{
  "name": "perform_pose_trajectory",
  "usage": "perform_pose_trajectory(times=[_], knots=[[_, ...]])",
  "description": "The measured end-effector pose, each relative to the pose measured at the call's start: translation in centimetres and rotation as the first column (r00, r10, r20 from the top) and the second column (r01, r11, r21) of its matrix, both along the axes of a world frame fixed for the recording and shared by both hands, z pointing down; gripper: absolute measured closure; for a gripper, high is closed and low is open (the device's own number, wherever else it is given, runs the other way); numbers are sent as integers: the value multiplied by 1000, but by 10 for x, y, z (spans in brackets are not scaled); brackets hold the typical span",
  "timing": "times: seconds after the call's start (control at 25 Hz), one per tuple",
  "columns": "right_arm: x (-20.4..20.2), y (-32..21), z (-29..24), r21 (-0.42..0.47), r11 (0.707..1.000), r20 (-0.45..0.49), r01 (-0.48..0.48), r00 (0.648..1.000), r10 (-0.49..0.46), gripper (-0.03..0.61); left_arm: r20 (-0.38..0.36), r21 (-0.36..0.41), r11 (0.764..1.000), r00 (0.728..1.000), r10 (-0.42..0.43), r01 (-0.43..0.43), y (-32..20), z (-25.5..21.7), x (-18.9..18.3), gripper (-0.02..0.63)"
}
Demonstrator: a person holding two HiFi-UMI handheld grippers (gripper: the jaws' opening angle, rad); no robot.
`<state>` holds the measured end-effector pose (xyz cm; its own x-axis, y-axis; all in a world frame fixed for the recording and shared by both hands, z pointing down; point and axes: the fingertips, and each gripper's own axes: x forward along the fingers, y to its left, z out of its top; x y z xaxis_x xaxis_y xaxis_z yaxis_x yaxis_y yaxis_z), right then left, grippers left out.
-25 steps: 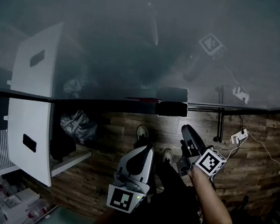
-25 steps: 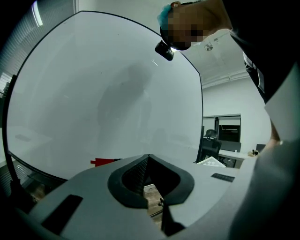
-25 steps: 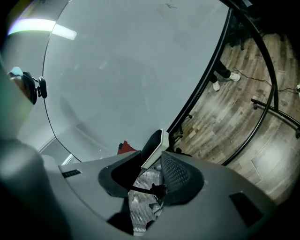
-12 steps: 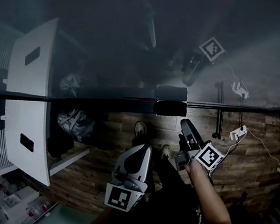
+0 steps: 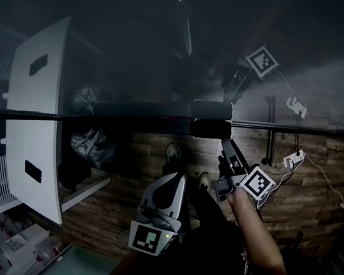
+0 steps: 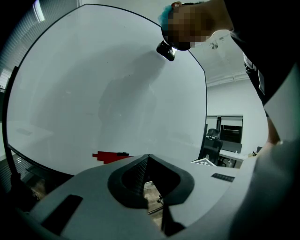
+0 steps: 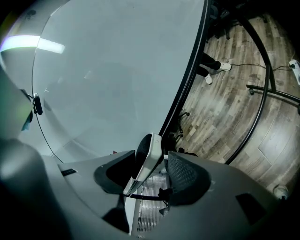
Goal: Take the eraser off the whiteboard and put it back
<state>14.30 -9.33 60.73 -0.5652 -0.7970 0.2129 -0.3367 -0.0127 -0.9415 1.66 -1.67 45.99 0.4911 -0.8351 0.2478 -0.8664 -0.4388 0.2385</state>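
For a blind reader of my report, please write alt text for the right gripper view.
The right gripper has just been opening its jaws, and the eraser stands between them, ungripped, by the dark edge of the whiteboard. A wooden floor fills the right side.

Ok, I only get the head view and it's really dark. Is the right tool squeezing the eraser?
Observer: No. The right gripper view shows the right tool has just been opening its jaws. The eraser stands between them by the whiteboard's edge, with a gap on one side.
Operator: And the other one?
Observer: In the left gripper view, the left tool is shut with nothing inside.
Operator: Anything on the whiteboard?
Observer: A red shape, low down.
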Motion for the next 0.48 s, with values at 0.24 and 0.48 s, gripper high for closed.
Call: perform_pose_trajectory(times=[0.24, 0.48], knots=[[-1, -4, 3, -24, 1000, 12, -6, 1000, 6, 374, 2, -8, 1000, 1000, -2, 3, 2, 2, 0, 607], [-2, -7, 1, -24, 1000, 10, -12, 1000, 12, 386, -6, -14, 1000, 1000, -6, 6, 1, 2, 0, 606]])
